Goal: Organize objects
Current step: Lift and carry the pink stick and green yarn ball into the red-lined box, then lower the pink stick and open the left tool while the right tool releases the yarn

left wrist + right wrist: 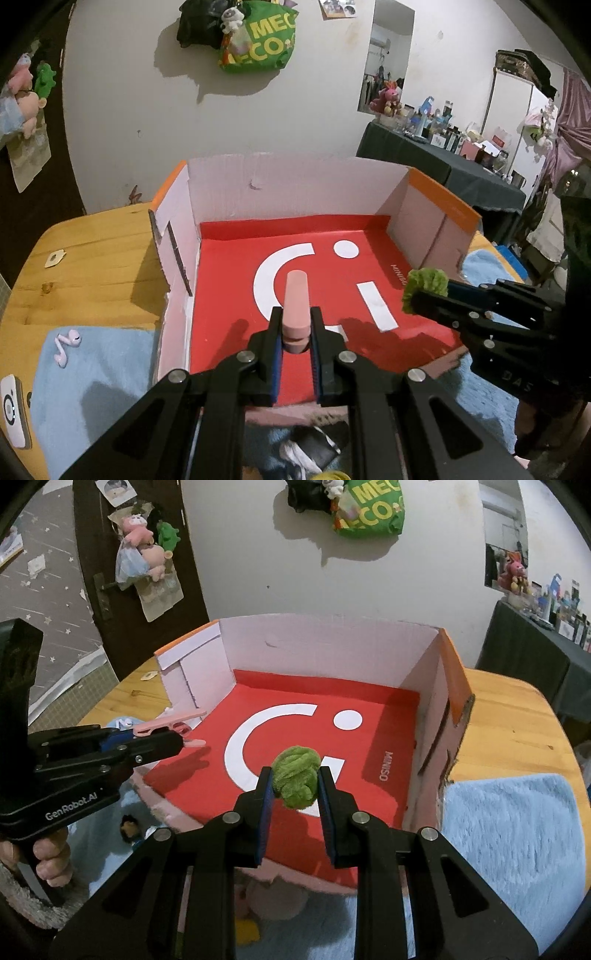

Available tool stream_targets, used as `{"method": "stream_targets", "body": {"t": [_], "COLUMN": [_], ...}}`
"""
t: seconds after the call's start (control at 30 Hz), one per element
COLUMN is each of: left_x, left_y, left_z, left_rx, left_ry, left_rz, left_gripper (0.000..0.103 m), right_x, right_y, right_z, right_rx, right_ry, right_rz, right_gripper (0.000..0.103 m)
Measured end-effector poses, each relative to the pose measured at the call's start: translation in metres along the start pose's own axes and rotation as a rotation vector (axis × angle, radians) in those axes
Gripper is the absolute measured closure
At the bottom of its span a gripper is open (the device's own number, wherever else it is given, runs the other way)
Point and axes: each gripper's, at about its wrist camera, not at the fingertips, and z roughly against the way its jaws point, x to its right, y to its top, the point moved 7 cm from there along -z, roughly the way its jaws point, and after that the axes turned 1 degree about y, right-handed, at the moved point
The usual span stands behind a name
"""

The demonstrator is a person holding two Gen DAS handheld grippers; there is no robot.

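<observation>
**Both grippers loaded, hovering over the box**

While the left gripper [295, 325] pinches a pink clip [295, 306] and the right gripper [294, 788] squeezes a green plush ball [295, 781], both hang over the red-floored box [388, 734]. Looks like drop-off time: lower, then release. Only the right view shows the person's hand [51, 856].

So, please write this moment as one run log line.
left gripper: shut on pink plastic clothespin | right gripper: shut on green fuzzy ball | both over open red-floored cardboard box

Both grippers are black with silver screws and blue pads; the left gripper [184, 740] reads "GenRobot.AI" in white.
</observation>
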Motion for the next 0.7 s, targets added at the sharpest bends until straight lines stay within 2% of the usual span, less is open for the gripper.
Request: {"method": "stream_targets", "body": {"t": [0.7], "left_x": [-0.013], "left_y": [0.000], "left_z": [-0.046], "left_rx": [-0.072], "left_ry": [0.011], "left_rz": [0.029], "left_gripper": [0.090], "right_x": [0.017], "right_y": [0.001], "right_z": [-0.043], "right_rx": [-0.087], "right_ry": [-0.029], "right_rz": [-0.011], "right_gripper": [0.081]}}
